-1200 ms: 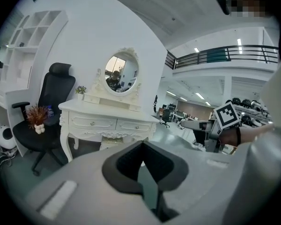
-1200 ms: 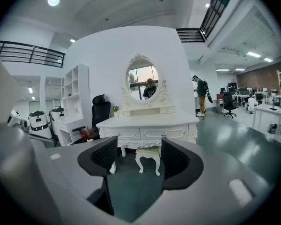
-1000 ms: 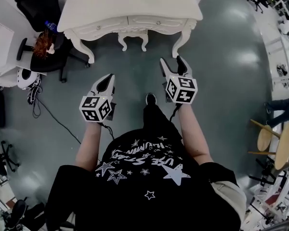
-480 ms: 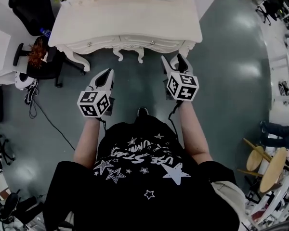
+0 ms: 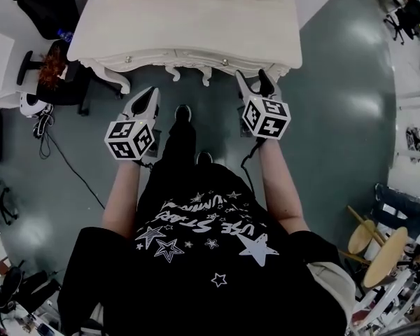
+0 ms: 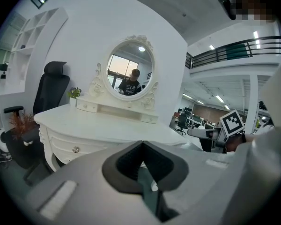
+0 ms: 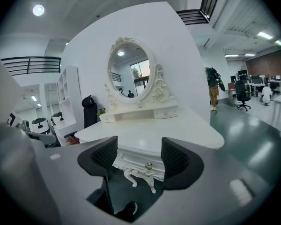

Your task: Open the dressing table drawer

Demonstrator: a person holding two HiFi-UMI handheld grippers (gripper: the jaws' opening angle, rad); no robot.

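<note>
Right gripper view: the drawer knob (image 7: pixel 149 166) lies ahead, framed by the wide-apart, empty right gripper (image 7: pixel 139 155) (left gripper (image 6: pixel 141 146) closed).

place: probably open-plan office | cues: office chair (image 6: pixel 50 90), shelving (image 6: pixel 35 34), mezzanine railing (image 6: pixel 239 53)

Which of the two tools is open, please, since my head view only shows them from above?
Observer: The right tool has its jaws apart. The left tool has its jaws together with nothing between them.
Operator: Thank you. What lines up between the right tool's jaws?
Observer: A small round metal knob on the white carved dressing table drawer sits framed in the gap, not yet touched.
Operator: And what stands at the back of the tabletop?
Observer: An oval mirror in an ornate white frame, upright against the wall.
</note>
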